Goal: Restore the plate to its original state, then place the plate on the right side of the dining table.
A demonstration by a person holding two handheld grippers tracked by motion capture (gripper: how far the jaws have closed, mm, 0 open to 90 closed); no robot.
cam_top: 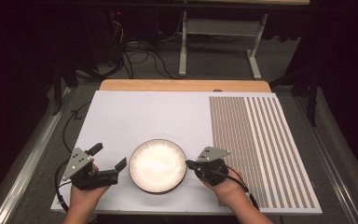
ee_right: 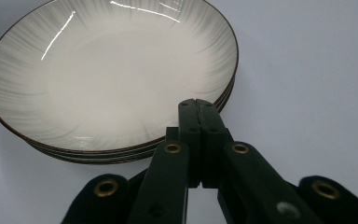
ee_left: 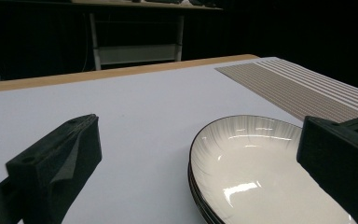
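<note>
A stack of shallow white plates (cam_top: 157,165) with thin dark rims sits at the front middle of the white board (cam_top: 140,116). My left gripper (cam_top: 109,156) rests just left of the stack, open, with nothing between its fingers. In the left gripper view the plates (ee_left: 261,172) lie between and beyond the wide-apart jaws of the left gripper (ee_left: 196,135). My right gripper (cam_top: 189,163) is shut at the stack's right rim. In the right gripper view its closed tips (ee_right: 198,105) reach the rim of the plates (ee_right: 107,74), with nothing held between them.
A brown-and-white striped panel (cam_top: 261,140) covers the board's right part. A wooden table edge (cam_top: 182,85) runs along the back. Beyond it are floor cables (cam_top: 140,60) and a white table frame (cam_top: 219,42). A metal rail (cam_top: 32,154) borders the left side.
</note>
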